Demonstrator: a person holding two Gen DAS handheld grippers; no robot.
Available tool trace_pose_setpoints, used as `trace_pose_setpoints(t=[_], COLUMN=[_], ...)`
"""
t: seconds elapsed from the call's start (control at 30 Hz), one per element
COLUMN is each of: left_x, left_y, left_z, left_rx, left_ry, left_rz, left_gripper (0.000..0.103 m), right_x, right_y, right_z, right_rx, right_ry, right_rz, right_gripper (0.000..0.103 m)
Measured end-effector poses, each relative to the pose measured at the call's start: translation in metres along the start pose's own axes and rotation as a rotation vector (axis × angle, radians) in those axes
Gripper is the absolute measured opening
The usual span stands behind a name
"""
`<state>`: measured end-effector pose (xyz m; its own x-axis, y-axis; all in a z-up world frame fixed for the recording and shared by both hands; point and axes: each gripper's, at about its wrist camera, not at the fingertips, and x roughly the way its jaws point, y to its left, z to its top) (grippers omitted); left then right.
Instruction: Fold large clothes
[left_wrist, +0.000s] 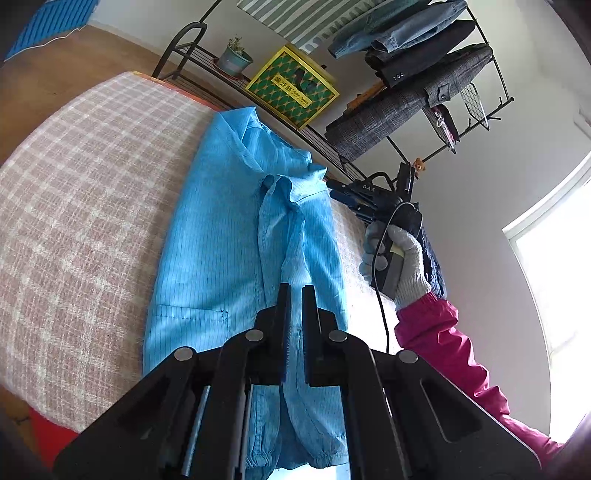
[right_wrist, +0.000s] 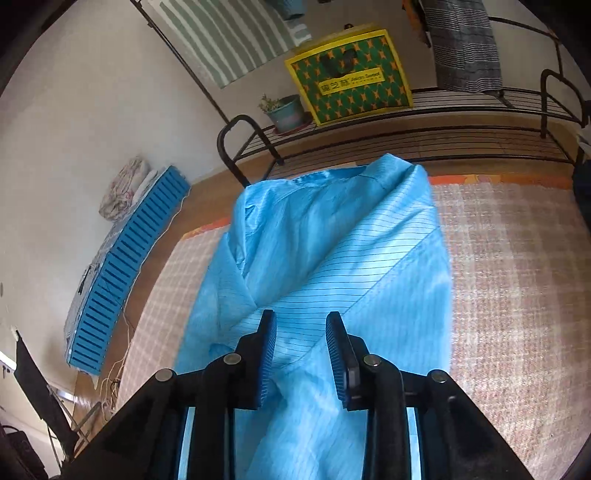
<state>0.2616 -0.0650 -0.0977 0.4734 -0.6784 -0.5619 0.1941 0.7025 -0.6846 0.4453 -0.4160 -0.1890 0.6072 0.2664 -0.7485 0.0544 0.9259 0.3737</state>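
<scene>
A large blue pinstriped coat (left_wrist: 221, 229) lies lengthwise on the pink-and-white checked table cover (left_wrist: 81, 206), with a sleeve folded over its body. My left gripper (left_wrist: 296, 291) hovers over the folded sleeve near the cuffed hem, jaws nearly closed with a thin gap and no cloth clearly between them. My right gripper (right_wrist: 301, 317) is open over the coat (right_wrist: 332, 251) near the shoulder, fabric lying under and between its fingers. In the left wrist view the right gripper (left_wrist: 336, 188) sits at the coat's far right edge, held by a gloved hand (left_wrist: 399, 258).
A black metal clothes rack (right_wrist: 480, 110) stands behind the table with a yellow-green box (right_wrist: 351, 77), a potted plant (right_wrist: 286, 110) and hanging garments (left_wrist: 413, 92). A blue slatted crate (right_wrist: 122, 269) sits on the floor to the left. The table cover (right_wrist: 517, 295) extends to the right.
</scene>
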Motion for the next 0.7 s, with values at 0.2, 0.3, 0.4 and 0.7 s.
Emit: trace_pose_setpoints(t=[0.2, 0.3, 0.4, 0.7], left_x=[0.007, 0.009, 0.012, 0.012], left_y=[-0.005, -0.005, -0.004, 0.018], left_z=[-0.001, -0.001, -0.001, -0.008], left_rx=[0.014, 0.010, 0.018, 0.042], left_ry=[0.016, 0.016, 0.014, 0.041], left_rz=[0.002, 0.018, 0.041, 0.123], left_gripper=[0.001, 0.001, 0.001, 0.004], right_x=[0.032, 0.057, 0.080, -0.025], right_y=[-0.005, 0.020, 0.039, 0.040], right_z=[-0.013, -0.023, -0.031, -0.046], right_rx=[-0.004, -0.099, -0.169, -0.124], right_ry=[0.065, 0.111, 0.147, 0.053], right_rz=[-0.038, -0.040, -0.060, 0.004], right_gripper=[0.027, 0.027, 0.028, 0.041])
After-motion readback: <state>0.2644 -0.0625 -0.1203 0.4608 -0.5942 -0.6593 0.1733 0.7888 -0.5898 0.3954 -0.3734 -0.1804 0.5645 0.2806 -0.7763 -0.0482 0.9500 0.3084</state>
